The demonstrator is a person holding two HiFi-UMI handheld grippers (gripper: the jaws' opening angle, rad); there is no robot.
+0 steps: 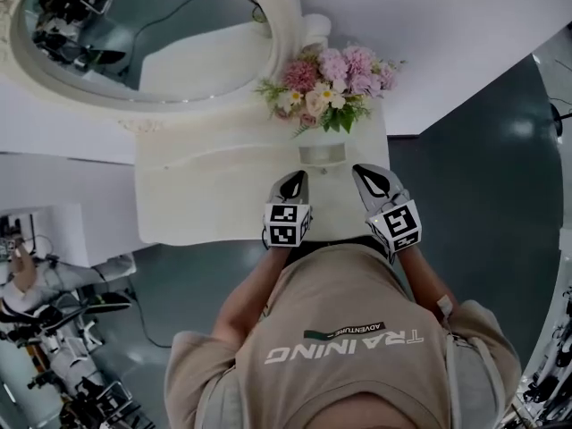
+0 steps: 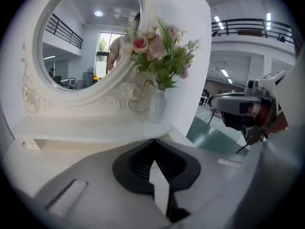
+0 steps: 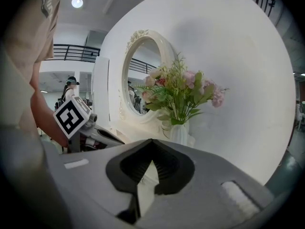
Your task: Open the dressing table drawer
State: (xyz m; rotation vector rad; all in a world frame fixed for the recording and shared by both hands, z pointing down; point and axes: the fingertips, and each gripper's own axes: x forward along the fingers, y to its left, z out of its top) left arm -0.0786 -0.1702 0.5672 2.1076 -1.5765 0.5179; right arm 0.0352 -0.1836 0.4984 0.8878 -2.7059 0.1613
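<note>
The white dressing table (image 1: pixel 206 199) stands in front of me with an oval mirror (image 1: pixel 152 34) at its back. Its drawer front shows in no view. Over the table's front edge, side by side, hang my left gripper (image 1: pixel 298 179) and right gripper (image 1: pixel 364 172), both pointing towards the back. In the left gripper view the left gripper (image 2: pixel 153 140) has its jaws closed tip to tip on nothing, above the tabletop. The right gripper (image 3: pixel 151 140) is likewise shut and empty, and points at the vase (image 3: pixel 180 133).
A bunch of pink and white flowers (image 1: pixel 335 83) in a pale vase (image 2: pixel 157 106) stands at the table's back right, next to the mirror. A white wall panel (image 1: pixel 465 43) rises behind. Dark floor (image 1: pixel 483 204) lies to the right; stands and cables (image 1: pixel 63 347) crowd the lower left.
</note>
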